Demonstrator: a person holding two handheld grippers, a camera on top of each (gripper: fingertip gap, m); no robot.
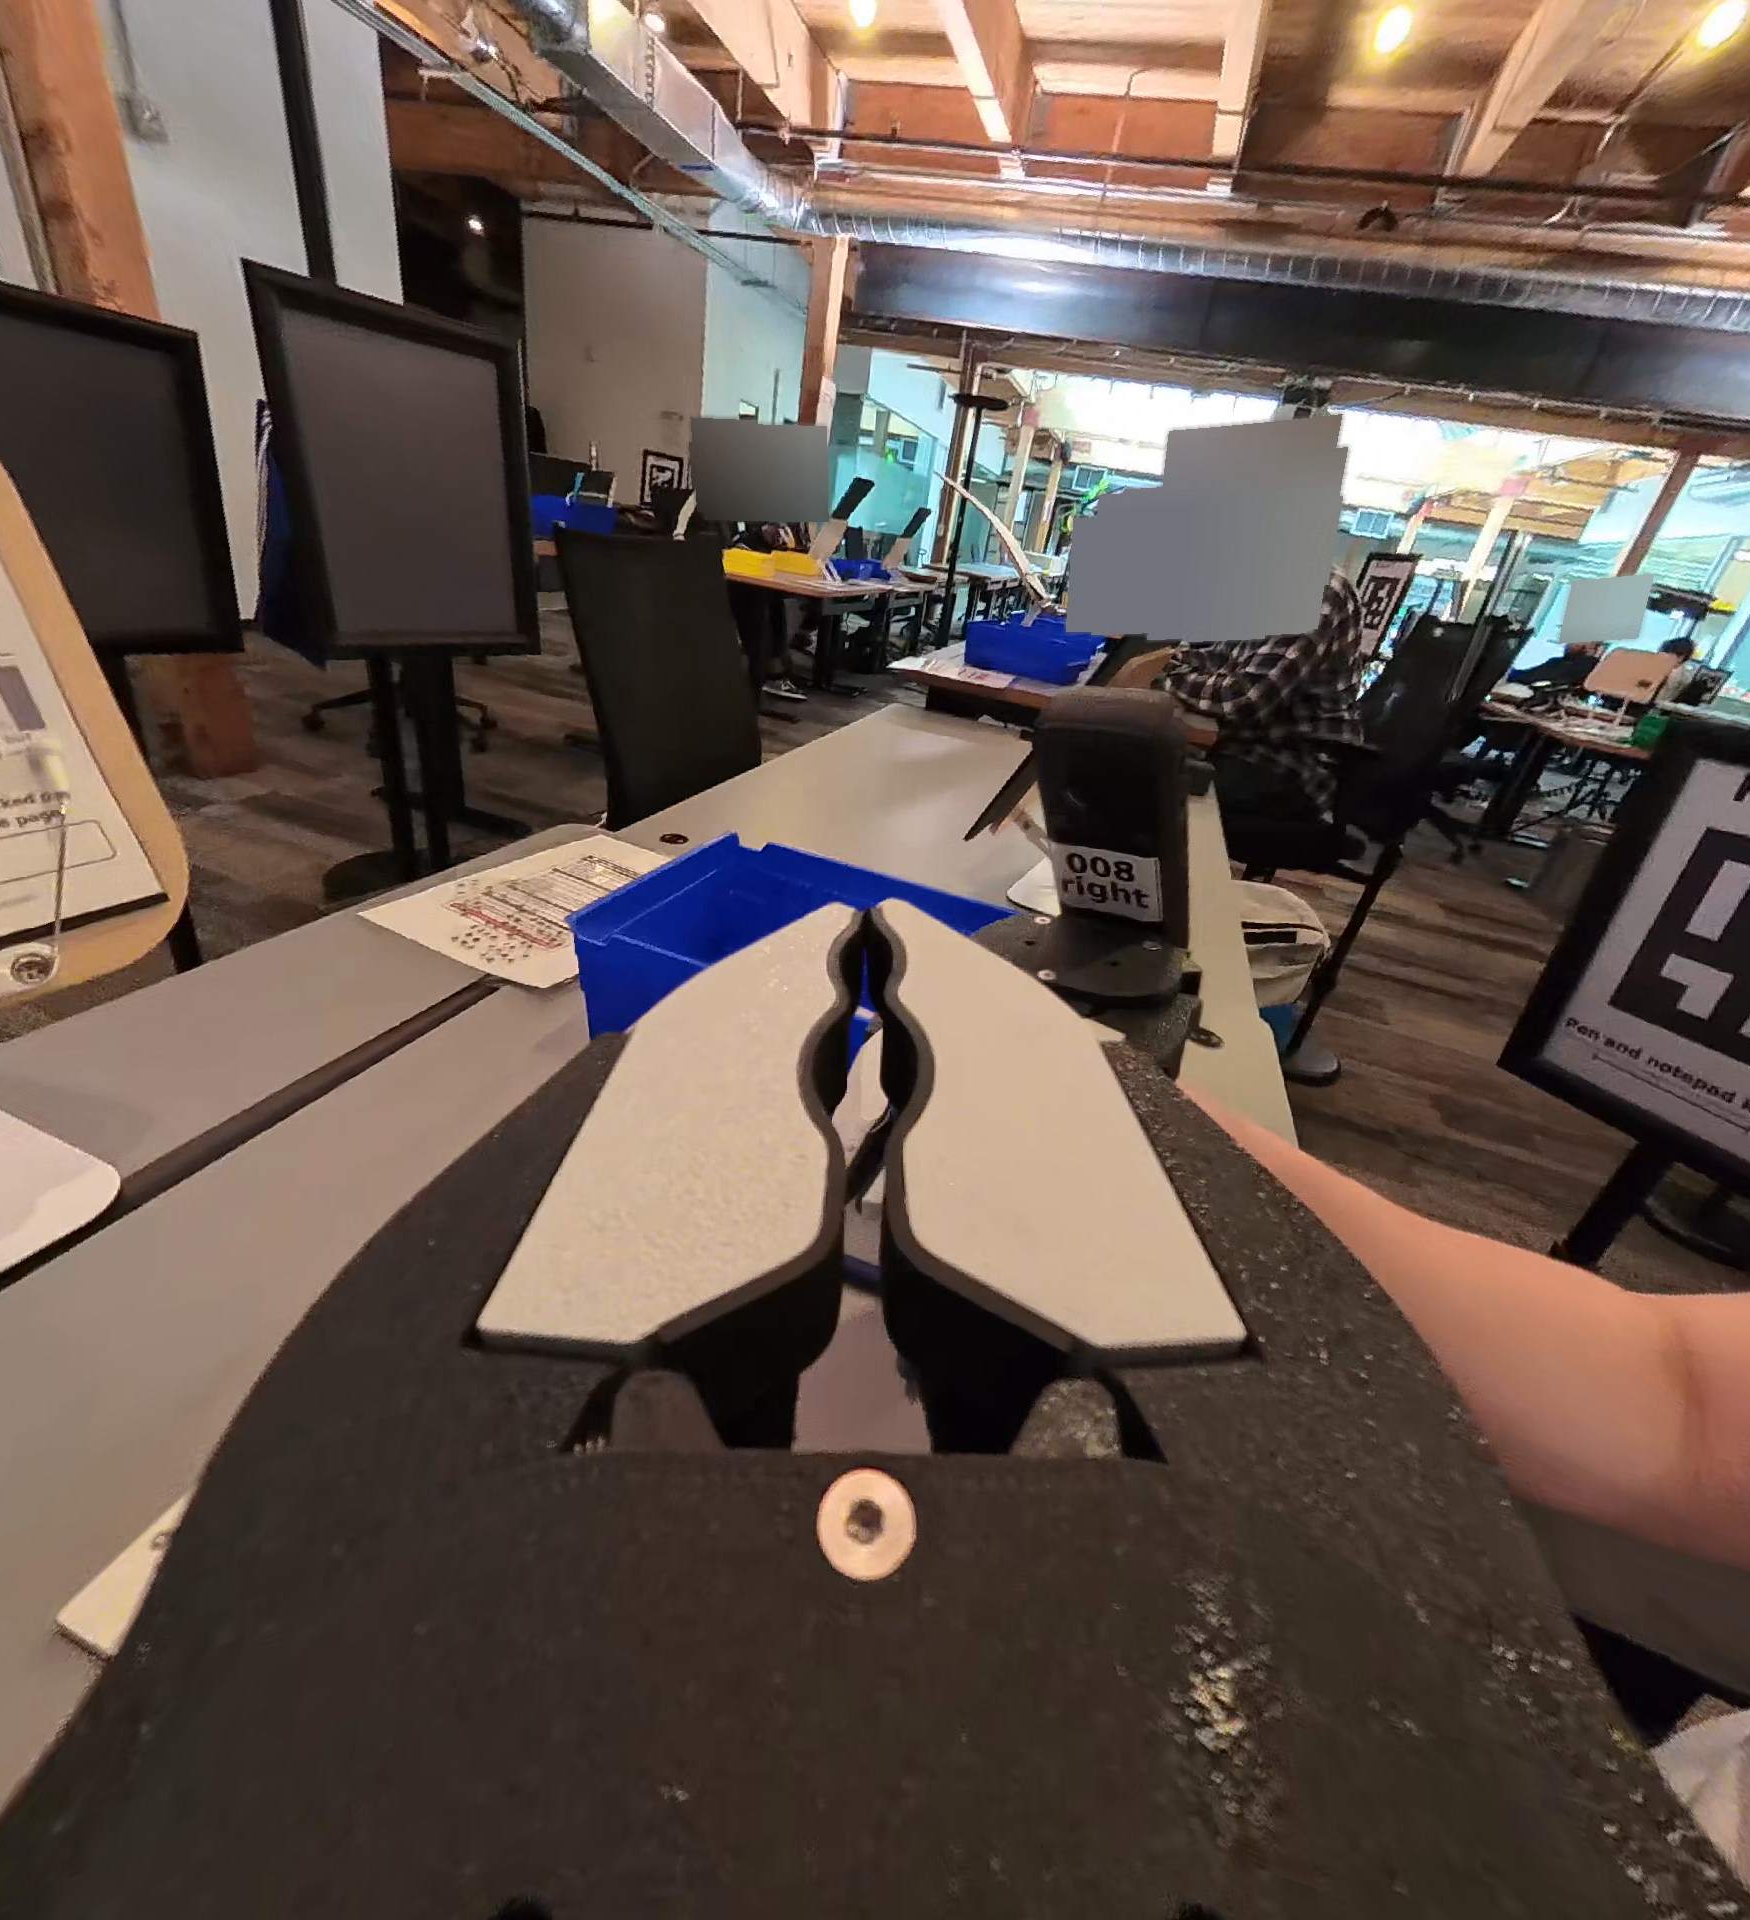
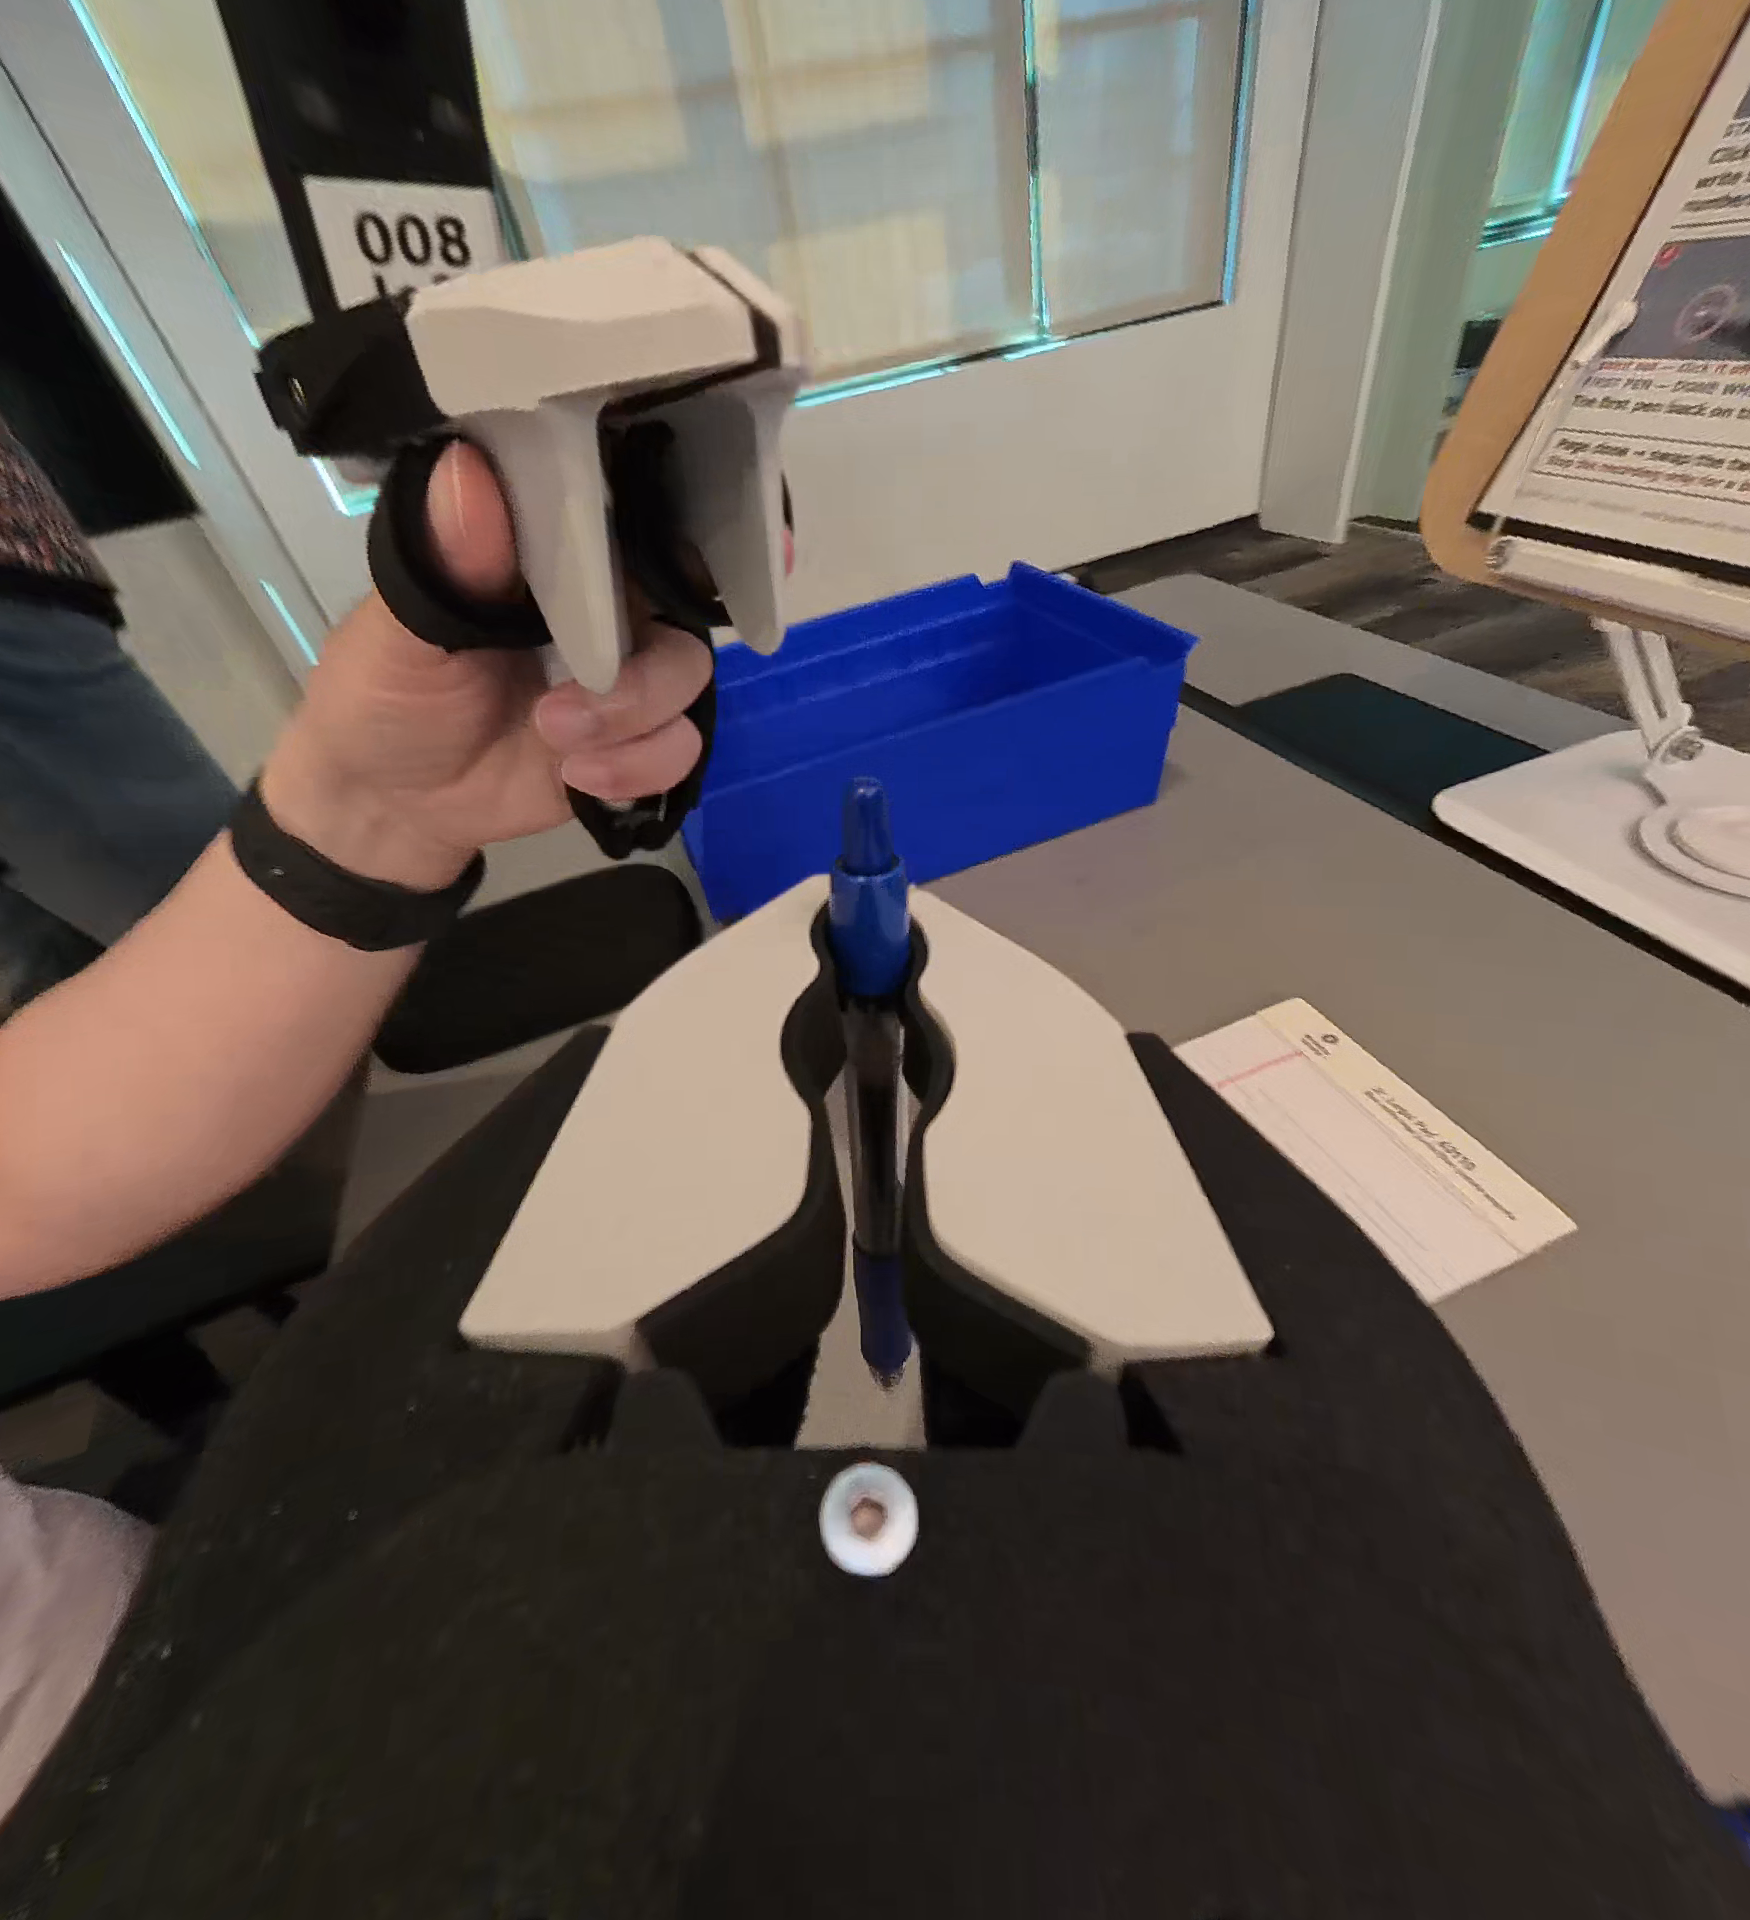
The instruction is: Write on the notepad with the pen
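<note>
My right gripper [image 2: 869, 925] is shut on a blue pen [image 2: 866, 914]. The pen lies along the fingers, with its blue button end sticking out past the fingertips and its writing tip toward the camera. The notepad [image 2: 1370, 1143], white and lined with a pale top strip, lies flat on the grey table [image 2: 1266, 935], to the right of that gripper. My left gripper [image 1: 869, 916] is shut, with nothing sticking out past its tips. It is held up in the air. Its white body [image 2: 601, 332] shows at upper left in the right wrist view, gripped by a hand [image 2: 403, 727].
An open blue bin [image 2: 954, 717] stands on the table beyond the pen and also shows in the left wrist view [image 1: 715, 914]. A clipboard with an instruction sheet [image 2: 1629, 395] stands on a white stand [image 2: 1629, 862] at the right. A printed sheet [image 1: 528, 904] and a framed marker sign [image 1: 1681, 987] are nearby. The left gripper's tips are roughly 8 cm from the right gripper's.
</note>
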